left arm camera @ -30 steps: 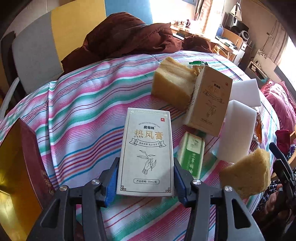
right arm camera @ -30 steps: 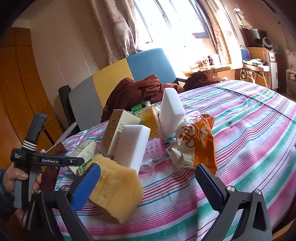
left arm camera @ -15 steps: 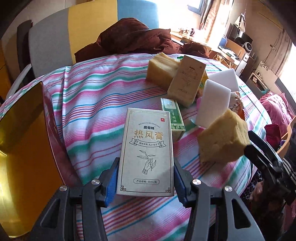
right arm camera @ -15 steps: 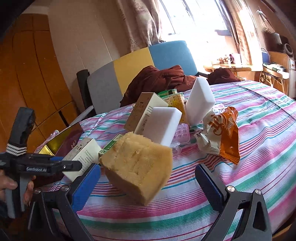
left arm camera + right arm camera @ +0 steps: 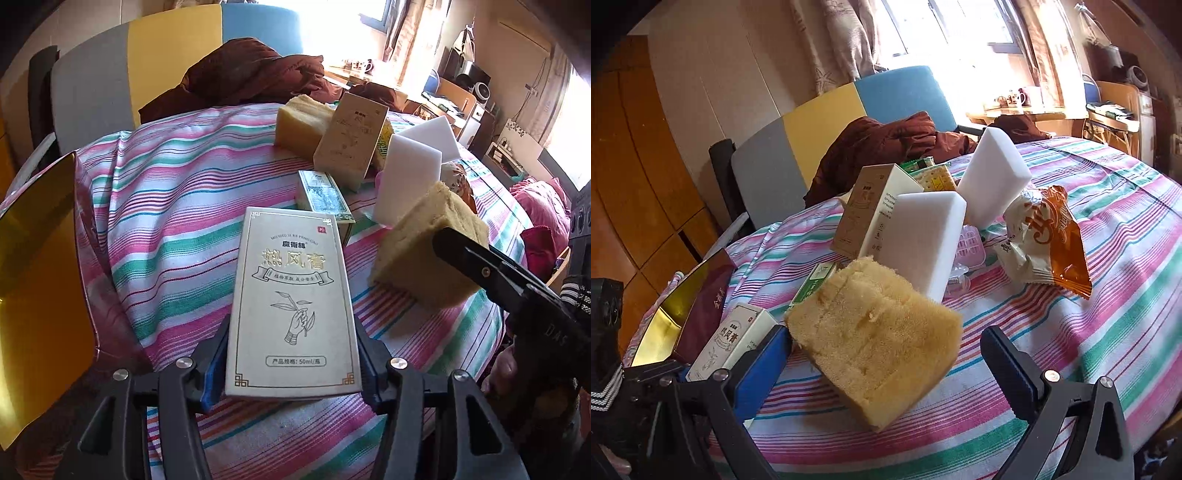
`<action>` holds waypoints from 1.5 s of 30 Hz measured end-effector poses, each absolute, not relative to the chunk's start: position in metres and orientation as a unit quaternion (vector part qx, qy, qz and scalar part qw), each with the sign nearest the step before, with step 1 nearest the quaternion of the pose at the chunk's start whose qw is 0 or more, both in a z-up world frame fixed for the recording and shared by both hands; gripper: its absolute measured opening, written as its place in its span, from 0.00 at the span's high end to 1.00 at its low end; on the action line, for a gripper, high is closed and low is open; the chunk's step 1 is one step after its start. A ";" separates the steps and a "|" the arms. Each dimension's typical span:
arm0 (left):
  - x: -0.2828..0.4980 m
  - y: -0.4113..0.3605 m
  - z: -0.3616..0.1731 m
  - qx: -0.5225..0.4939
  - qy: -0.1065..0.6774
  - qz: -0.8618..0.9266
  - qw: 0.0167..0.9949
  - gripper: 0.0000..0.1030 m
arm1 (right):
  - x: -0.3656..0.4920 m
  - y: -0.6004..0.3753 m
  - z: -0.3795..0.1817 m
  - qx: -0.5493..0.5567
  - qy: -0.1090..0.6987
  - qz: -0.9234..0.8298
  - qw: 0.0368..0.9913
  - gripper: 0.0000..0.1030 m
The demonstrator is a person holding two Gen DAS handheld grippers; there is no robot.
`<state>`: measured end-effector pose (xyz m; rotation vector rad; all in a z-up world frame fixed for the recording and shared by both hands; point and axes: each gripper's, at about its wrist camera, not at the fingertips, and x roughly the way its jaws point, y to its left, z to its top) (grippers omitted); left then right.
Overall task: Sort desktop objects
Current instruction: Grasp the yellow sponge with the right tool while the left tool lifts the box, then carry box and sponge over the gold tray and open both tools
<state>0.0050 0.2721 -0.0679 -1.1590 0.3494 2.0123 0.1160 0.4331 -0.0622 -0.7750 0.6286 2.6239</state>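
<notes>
Left gripper (image 5: 291, 365) is clamping the cream box (image 5: 293, 306) by its long edges, holding it over the striped cloth (image 5: 166, 206) near the gold tray (image 5: 33, 280). Right gripper (image 5: 886, 365) is carrying the yellow sponge (image 5: 875, 343) — the left pad is touching it, the right pad is standing clear, so I cannot tell whether the grip is firm. Beyond, the white blocks (image 5: 919, 240), tan box (image 5: 864, 210) and snack bag (image 5: 1049, 240) are crowding together. Risk: sponge slipping out one-sided, or toppling the nearby block.
</notes>
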 end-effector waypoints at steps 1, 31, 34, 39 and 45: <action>0.004 0.272 -0.069 -0.456 0.134 0.789 0.390 0.43 | 0.117 0.431 -0.061 -0.270 0.222 0.921 0.171 0.00; 0.035 0.243 -0.048 -0.385 0.099 0.821 0.410 0.49 | 0.135 0.413 -0.034 -0.280 0.105 0.948 0.108 0.32; 0.036 0.228 -0.035 -0.373 0.092 0.831 0.402 0.48 | 0.132 0.406 -0.018 -0.268 0.109 0.953 0.088 0.32; 0.003 0.179 -0.023 -0.375 0.069 0.858 0.345 0.48 | 0.099 0.382 0.005 -0.259 0.122 0.958 0.031 0.32; -0.046 0.113 -0.015 -0.382 0.044 0.886 0.260 0.48 | 0.028 0.327 0.025 -0.272 0.125 0.952 -0.063 0.31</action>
